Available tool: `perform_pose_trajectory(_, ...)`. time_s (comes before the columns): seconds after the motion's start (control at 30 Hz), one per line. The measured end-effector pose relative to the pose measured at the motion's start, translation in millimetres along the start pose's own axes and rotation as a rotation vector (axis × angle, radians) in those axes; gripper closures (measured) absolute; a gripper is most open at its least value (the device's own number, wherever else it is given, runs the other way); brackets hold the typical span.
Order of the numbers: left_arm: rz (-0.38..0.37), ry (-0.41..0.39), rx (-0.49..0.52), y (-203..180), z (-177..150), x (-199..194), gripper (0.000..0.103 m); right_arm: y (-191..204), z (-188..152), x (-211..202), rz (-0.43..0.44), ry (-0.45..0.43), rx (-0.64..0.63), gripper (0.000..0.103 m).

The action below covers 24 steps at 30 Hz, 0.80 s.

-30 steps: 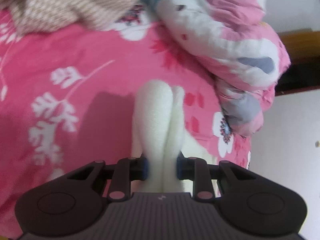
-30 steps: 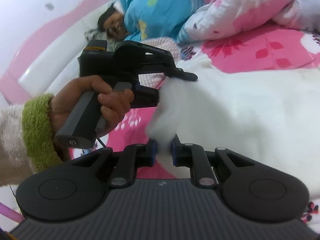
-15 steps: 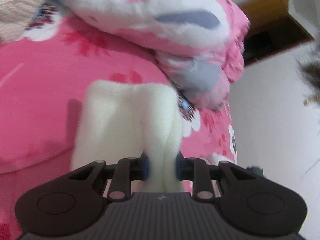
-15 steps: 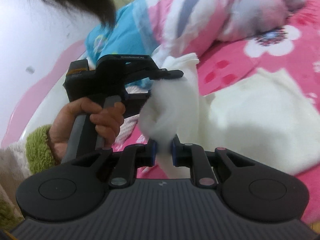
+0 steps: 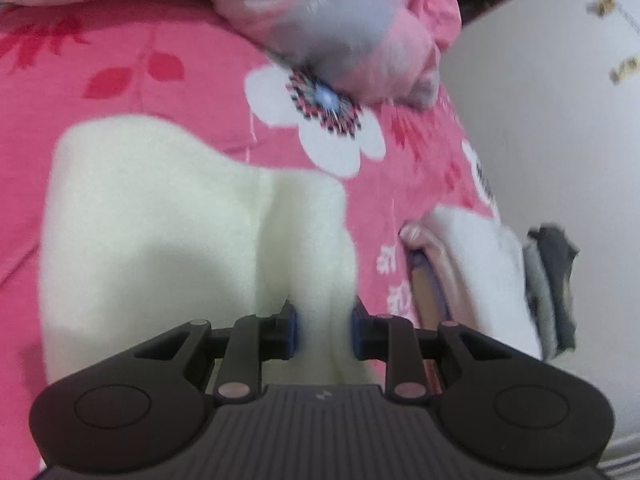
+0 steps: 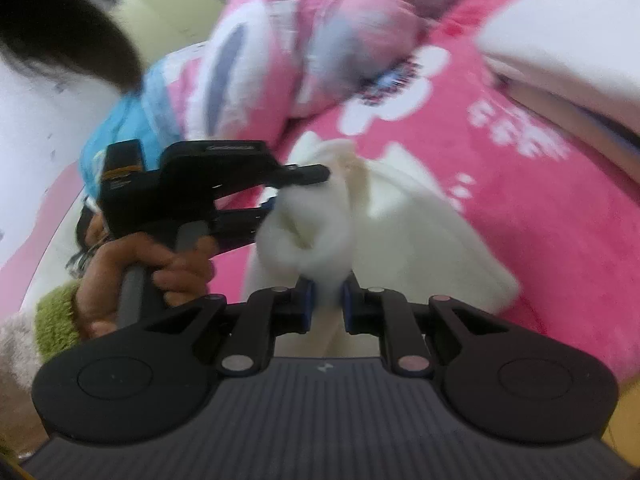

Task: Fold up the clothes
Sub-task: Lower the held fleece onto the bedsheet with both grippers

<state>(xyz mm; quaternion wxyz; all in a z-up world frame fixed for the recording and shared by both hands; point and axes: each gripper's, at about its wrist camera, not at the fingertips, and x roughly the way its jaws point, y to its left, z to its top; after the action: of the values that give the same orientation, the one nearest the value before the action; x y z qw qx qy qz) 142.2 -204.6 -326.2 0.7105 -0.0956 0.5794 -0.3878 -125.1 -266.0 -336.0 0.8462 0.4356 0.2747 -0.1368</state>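
A cream fleece garment [image 5: 168, 220] hangs folded from both grippers above the pink flowered bedspread [image 5: 80, 60]. My left gripper [image 5: 322, 330] is shut on one bunched edge of it. My right gripper [image 6: 326, 306] is shut on another bunched edge of the garment [image 6: 400, 240]. In the right wrist view the left gripper [image 6: 276, 196] sits just left of the right one, held by a hand with a green cuff, its fingers buried in the fleece. The two grips are close together.
A rumpled pink, white and grey quilt [image 5: 352, 24] lies at the far side of the bed. A stack of folded clothes [image 5: 492, 276] sits at the bed's right edge, also seen in the right wrist view [image 6: 568, 48]. A white wall stands to the right.
Both grippers have swung right toward the bed's edge with the garment still held. The folded stack has come into view. The garment hangs broader and more doubled over.
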Motion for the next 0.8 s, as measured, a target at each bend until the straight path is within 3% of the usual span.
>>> perform_pose_trajectory(0.1, -0.012, 0.032, 0.062, -3, -4, 16, 0.064, -22, -8, 5, -0.025, 0.003, 0.043, 0.091)
perform_pose_trajectory(0.27, -0.083, 0.042, 0.064, -3, -2, 8, 0.044, -62, -23, 15, -0.031, 0.036, 0.182, 0.091)
perform_pose_trajectory(0.37, -0.097, 0.035, 0.085, 1, -2, -13, 0.04, -75, -26, 17, 0.01, 0.049, 0.262, 0.09)
perform_pose_trajectory(0.47, -0.056, 0.036, 0.14, 9, -5, -40, 0.04, -81, -19, 13, 0.043, 0.076, 0.318, 0.082)
perform_pose_trajectory(0.6, 0.01, 0.041, 0.206, 22, -14, -75, 0.04, -71, 1, -5, -0.013, 0.103, 0.228, 0.073)
perform_pose_trajectory(0.67, 0.034, 0.047, 0.203, 32, -21, -87, 0.04, -64, 13, -16, -0.053, 0.089, 0.17, 0.071)
perform_pose_trajectory(0.8, 0.063, 0.074, 0.169, 51, -38, -95, 0.04, -50, 40, -21, -0.042, 0.049, 0.072, 0.069)
